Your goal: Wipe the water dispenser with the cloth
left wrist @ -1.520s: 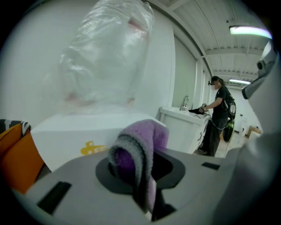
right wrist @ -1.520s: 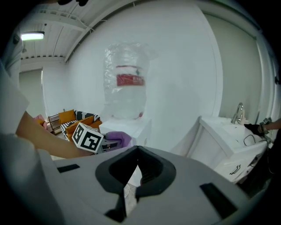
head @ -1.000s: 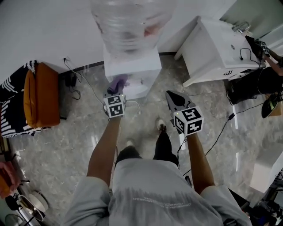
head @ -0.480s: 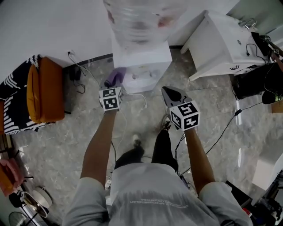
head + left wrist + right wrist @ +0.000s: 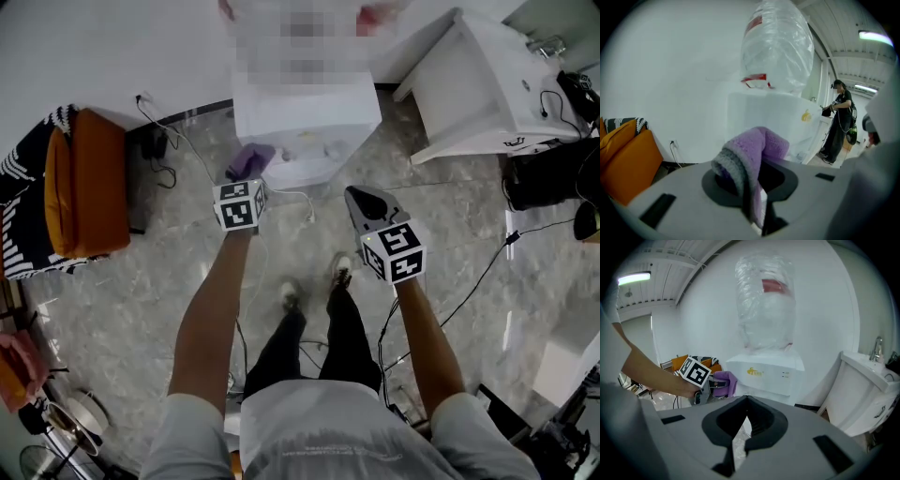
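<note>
left gripper [image 5: 246, 178] has its jaws pinched on a purple cloth [image 5: 250, 159]. in the left gripper view the cloth [image 5: 757, 147] is fuzzy terry, folded into a thick roll with a grey band along one edge, and it bulges up out of the pressed jaws. the cloth sits at the front left corner of the water dispenser [image 5: 309, 112], low on its body. cannot tell if it touches the casing.

the dispenser is a white, smooth, boxy plastic unit against a plain white wall. it has a small yellow logo on the front [image 5: 754, 372] and a clear, ribbed, rounded bottle [image 5: 766, 305] upside down on top with a red label. from the left gripper view the bottle [image 5: 778, 47] towers over the box [image 5: 768, 112].

right gripper [image 5: 366, 199] is held off to the right, well apart from the dispenser. its dark pointed jaws are pressed together at the tips with nothing between them [image 5: 745, 401].

the floor [image 5: 122, 309] is glossy grey marble-pattern tile with thin cables trailing over it. at left is an orange cushioned seat [image 5: 89, 192] with a black-and-white patterned fabric [image 5: 28, 225] beside it. at right is a white angular cabinet [image 5: 478, 89] with a metal tap. a person in dark clothes [image 5: 839, 122] stands in the background.
</note>
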`<state>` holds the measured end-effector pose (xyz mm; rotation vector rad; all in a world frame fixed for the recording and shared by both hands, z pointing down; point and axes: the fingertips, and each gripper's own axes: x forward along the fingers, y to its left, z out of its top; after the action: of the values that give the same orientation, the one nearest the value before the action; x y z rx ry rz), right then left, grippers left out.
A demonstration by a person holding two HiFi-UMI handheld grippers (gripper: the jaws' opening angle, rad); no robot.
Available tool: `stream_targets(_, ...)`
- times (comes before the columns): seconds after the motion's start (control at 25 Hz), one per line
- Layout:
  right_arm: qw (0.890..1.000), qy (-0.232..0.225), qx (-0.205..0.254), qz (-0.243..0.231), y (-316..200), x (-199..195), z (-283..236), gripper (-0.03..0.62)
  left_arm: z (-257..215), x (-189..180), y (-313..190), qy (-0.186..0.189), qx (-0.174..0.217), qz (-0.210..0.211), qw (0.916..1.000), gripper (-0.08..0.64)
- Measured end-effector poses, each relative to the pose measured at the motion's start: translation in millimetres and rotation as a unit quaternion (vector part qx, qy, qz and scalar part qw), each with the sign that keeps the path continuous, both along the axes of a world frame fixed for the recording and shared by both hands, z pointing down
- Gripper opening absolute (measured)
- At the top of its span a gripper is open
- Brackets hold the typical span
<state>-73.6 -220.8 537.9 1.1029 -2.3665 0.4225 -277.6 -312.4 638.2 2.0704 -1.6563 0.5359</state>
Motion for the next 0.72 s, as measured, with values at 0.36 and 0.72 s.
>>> stream_targets(0.36,0.999,-0.017,-0.027,0.029,1.6,21.1,31.6,0.014,73.8,-5.4,0.6,0.011,-0.07,-0.032,0.997,0.08)
stream_targets(0.72,0.997,0.004,-0.047,0.062,6.7,44.8,61.9,0.014,136.6,-14.4,12.2,0.004,-0.123,-0.04,0.9916,0.08)
